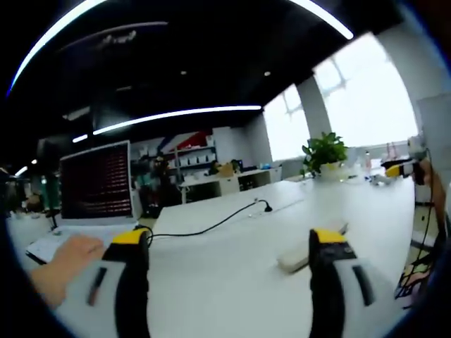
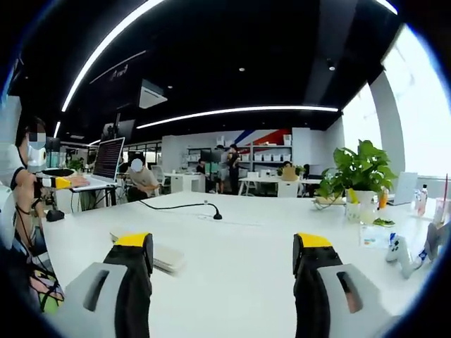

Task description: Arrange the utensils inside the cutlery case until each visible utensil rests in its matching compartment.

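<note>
- White tabletop [image 1: 232, 274] carries the only likely target: a pale flat oblong, probably the cutlery case [image 1: 299, 255]; too blurred to be sure, and you cannot make out any utensils.
- Your left gripper [image 1: 229, 246] has its jaws spread wide, holding nothing; the case lies just ahead, towards its right jaw, long axis slanting across the view.
- Your right gripper [image 2: 222, 246] is likewise agape and empty; the case [image 2: 158, 257] sits by its left jaw.
- It lies between the two, near both.
</note>
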{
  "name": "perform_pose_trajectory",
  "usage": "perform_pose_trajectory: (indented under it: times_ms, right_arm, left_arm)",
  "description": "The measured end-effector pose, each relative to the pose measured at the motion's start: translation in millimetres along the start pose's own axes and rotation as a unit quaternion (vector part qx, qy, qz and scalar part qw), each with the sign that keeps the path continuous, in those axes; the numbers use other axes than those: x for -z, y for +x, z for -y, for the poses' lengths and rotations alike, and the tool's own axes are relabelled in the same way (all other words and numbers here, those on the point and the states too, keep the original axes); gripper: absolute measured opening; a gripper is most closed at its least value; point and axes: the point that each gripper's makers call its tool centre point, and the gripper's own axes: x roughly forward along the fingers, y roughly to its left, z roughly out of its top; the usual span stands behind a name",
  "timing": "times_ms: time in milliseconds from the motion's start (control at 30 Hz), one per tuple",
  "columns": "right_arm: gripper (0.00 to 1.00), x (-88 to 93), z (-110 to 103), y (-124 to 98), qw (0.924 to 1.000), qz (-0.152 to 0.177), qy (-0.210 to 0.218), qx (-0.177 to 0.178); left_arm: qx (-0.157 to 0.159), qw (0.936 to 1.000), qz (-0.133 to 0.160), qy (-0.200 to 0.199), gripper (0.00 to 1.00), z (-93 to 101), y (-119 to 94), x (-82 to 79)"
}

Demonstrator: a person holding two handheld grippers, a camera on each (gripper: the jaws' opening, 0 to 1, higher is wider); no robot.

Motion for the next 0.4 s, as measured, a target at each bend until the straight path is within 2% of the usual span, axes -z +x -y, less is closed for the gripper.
perform_pose_trajectory:
  times_ms: [200,300,400]
  right_arm:
    - [0.99,0.1,-1.1,2.8,1.0000,0.001,0.006,-0.002]
    - [0.99,1.3,-0.5,2.8,1.0000,-0.004,0.000,-0.001]
    - [0.99,-0.8,0.4,0.3,0.9998,0.002,0.019,-0.006]
  left_arm:
    - [-0.020,0.9998,-0.001,0.009,1.00,-7.4,-0.1,-0.1]
    - [-0.022,0.9997,-0.001,0.009,1.00,-8.4,1.1,0.0]
    - [-0.013,0.9999,-0.004,0.004,1.00,-6.5,2.9,2.3]
